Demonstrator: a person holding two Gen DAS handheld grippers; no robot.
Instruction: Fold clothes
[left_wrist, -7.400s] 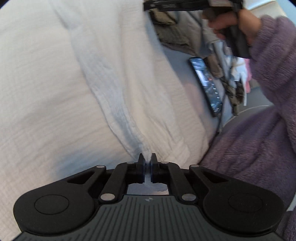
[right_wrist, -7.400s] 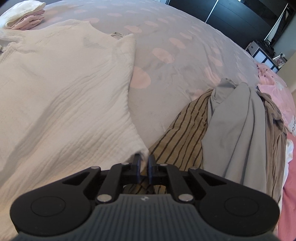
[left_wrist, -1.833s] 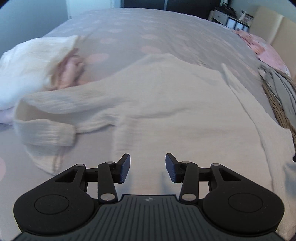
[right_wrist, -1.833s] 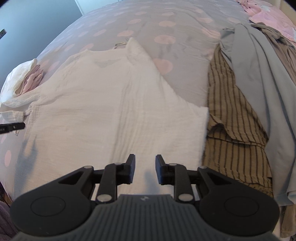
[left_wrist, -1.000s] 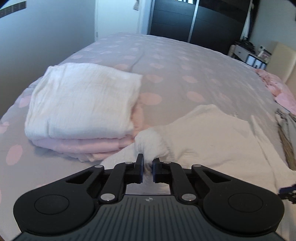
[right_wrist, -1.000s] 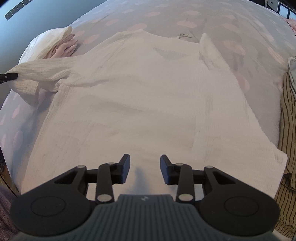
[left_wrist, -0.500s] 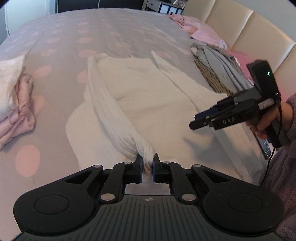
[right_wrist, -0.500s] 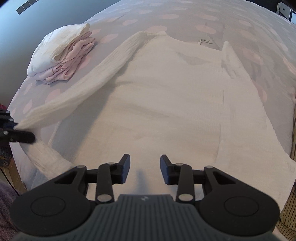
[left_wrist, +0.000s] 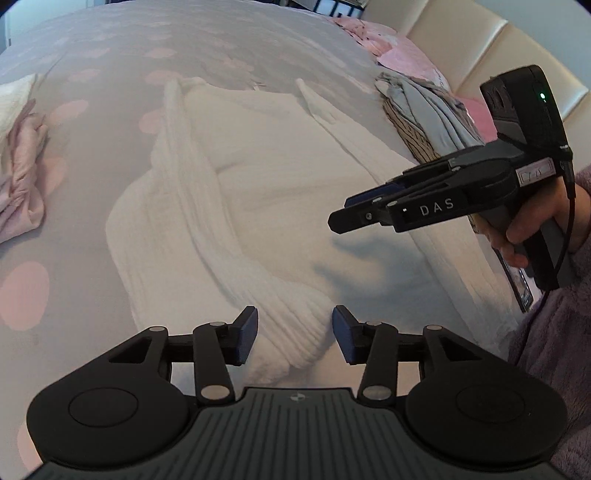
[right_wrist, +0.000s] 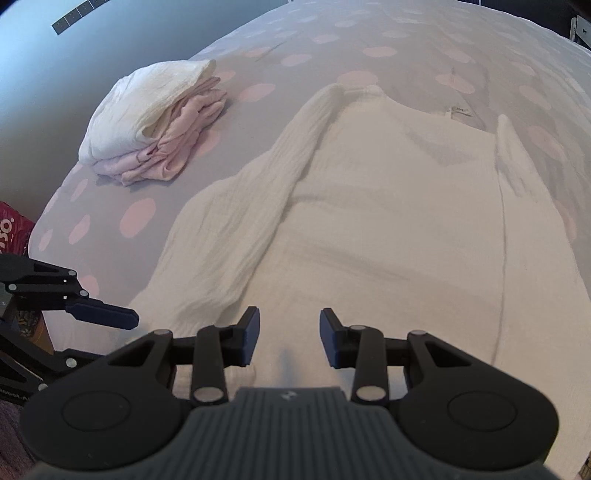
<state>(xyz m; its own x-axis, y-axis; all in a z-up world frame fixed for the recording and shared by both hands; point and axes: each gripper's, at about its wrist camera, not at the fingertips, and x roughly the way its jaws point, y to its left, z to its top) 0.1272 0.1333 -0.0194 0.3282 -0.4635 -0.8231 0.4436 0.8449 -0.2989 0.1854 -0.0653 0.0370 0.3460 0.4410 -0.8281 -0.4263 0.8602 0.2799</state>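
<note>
A white crinkled top (left_wrist: 280, 177) lies spread on the spotted bed cover (left_wrist: 92, 55). Its left sleeve (right_wrist: 273, 206) is folded diagonally over its body. The sleeve's cuff (left_wrist: 295, 343) rests between the fingers of my left gripper (left_wrist: 294, 323); the jaws are opening and the pads stand clear of the cloth. My right gripper (right_wrist: 289, 326) hovers open over the top's (right_wrist: 388, 229) lower part with nothing between its fingers. In the left wrist view, the right gripper (left_wrist: 338, 221) is held by a hand in a purple sleeve. The left gripper (right_wrist: 110, 314) shows at the right wrist view's left edge.
A folded stack of white and pink clothes (right_wrist: 155, 122) sits on the bed to the left of the top. A heap of striped and grey garments (left_wrist: 424, 114) lies to its right, with a phone (left_wrist: 521, 291) nearby. A cream headboard (left_wrist: 480, 48) borders the far right.
The left gripper's jaws have parted and let go of the sleeve cuff, which now lies on the top. The right gripper has drifted closer over the top's lower part.
</note>
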